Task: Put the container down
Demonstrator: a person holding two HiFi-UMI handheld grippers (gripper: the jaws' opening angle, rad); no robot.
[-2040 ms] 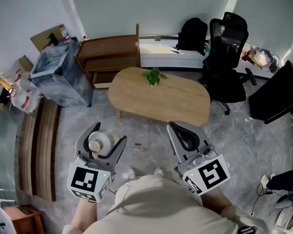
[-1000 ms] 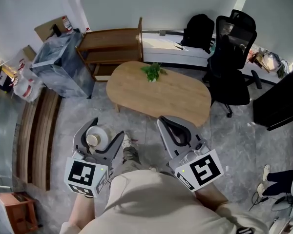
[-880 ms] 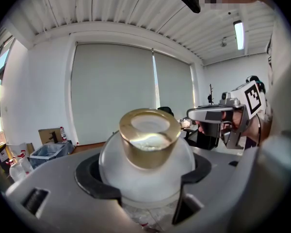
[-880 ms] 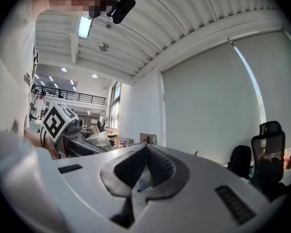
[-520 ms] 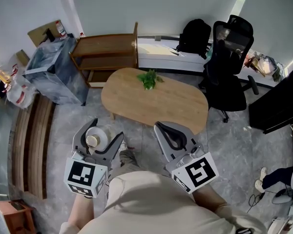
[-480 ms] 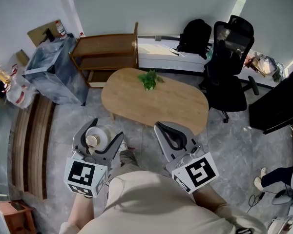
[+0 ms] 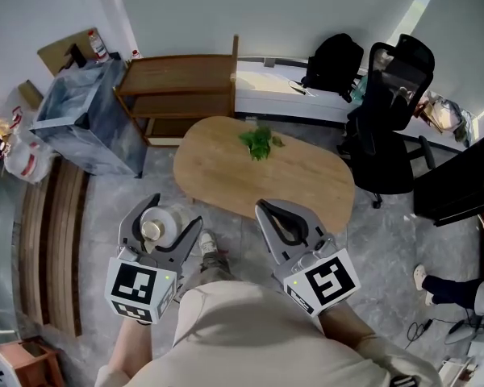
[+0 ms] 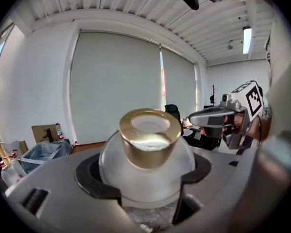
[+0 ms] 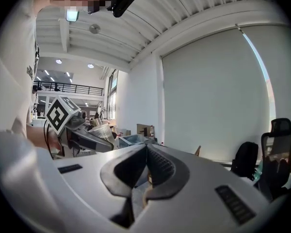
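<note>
My left gripper (image 7: pixel 160 222) is shut on the container (image 7: pixel 159 227), a round frosted glass jar with a gold rim at its mouth. In the left gripper view the container (image 8: pixel 145 159) fills the space between the jaws, mouth facing the camera. It hangs over the grey floor, short of the oval wooden table (image 7: pixel 218 164). My right gripper (image 7: pixel 288 214) is held beside it on the right, jaws shut together with nothing between them; in the right gripper view its fingertips (image 9: pixel 146 152) meet.
A small green plant (image 7: pixel 259 142) stands on the table. Behind are a wooden shelf unit (image 7: pixel 177 91), a black office chair (image 7: pixel 387 127), a black backpack (image 7: pixel 333 61) on a white bench, and a plastic-lined bin (image 7: pixel 85 123) at left. The person's feet (image 7: pixel 207 244) are below.
The person has stepped closer to the table and both grippers have moved with them. The left gripper still holds the container; the right stays shut.
</note>
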